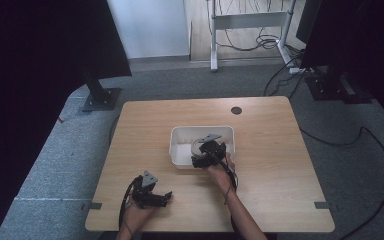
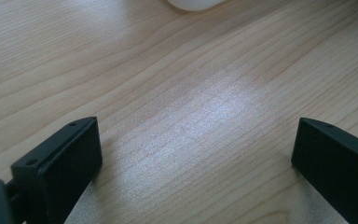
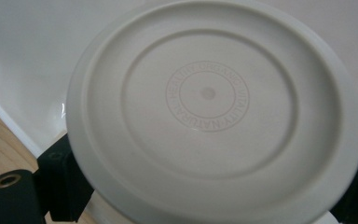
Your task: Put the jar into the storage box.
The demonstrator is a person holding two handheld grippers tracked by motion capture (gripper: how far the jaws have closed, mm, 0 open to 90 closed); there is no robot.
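Matt plastic lid [image 3: 214, 112], glossy white plastic tub [image 1: 180, 150], grained wooden table [image 1: 270, 165].

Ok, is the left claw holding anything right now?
No, the left claw has its jaws wide apart over bare wooden table, with nothing between them.

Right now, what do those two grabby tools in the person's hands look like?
Both are black. The left gripper and the right gripper each carry a grey three-cornered plate on top, and a black cable trails back from each along the forearm. In the left gripper view the jaws are flat, blocky black pads with small screw holes. The forearms look bare, with no sleeves in sight.
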